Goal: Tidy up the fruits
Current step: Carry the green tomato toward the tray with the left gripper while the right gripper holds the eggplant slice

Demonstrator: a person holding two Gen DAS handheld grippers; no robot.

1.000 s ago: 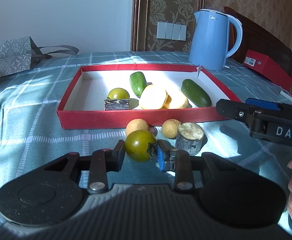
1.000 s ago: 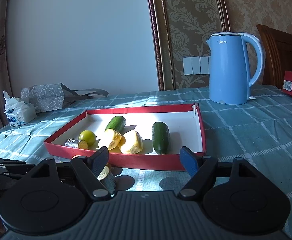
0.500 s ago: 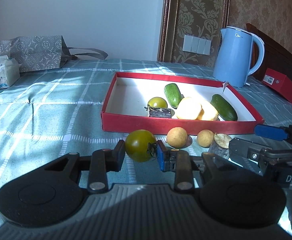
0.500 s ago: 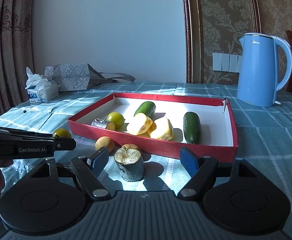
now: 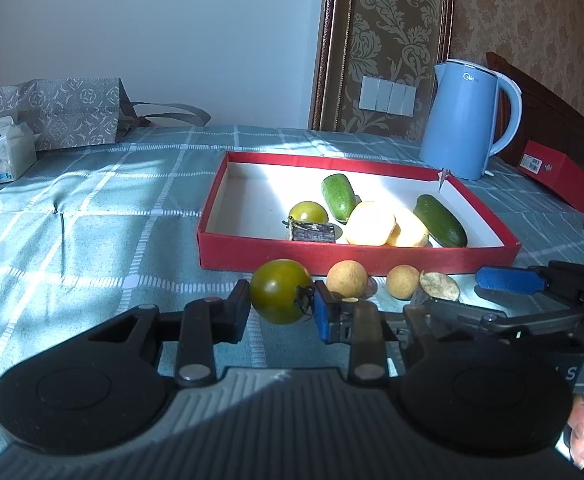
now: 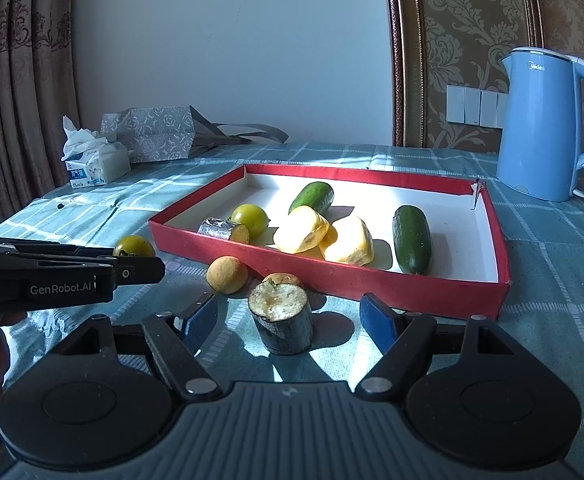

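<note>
- Fruits are sitting partly in the red tray (image 6: 391, 290) and partly loose on the bench (image 5: 92, 240) just in front of its near wall.
- Left gripper (image 5: 282, 306) is clenching a green tomato (image 5: 280, 296) between its pads, stem end toward the blue pad, and is holding it near the tray's near-left corner; the tray is lying ahead and slightly right of it.
- Right gripper (image 6: 288, 318) is standing released, with nothing pressed between its pads.
- Grey stump piece (image 6: 283, 318) is standing upright on the bench straight ahead between the spread pads, its long axis vertical and its pale cut face up; this is probably the right hand's next pick.
- Two round tan fruits (image 5: 347, 279) are lying just beyond it, one to its left, one behind and close against it.
- Judging by position, the right hand is the nearer one to the stump, and the left only needs to carry its tomato forward over the wall.
</note>
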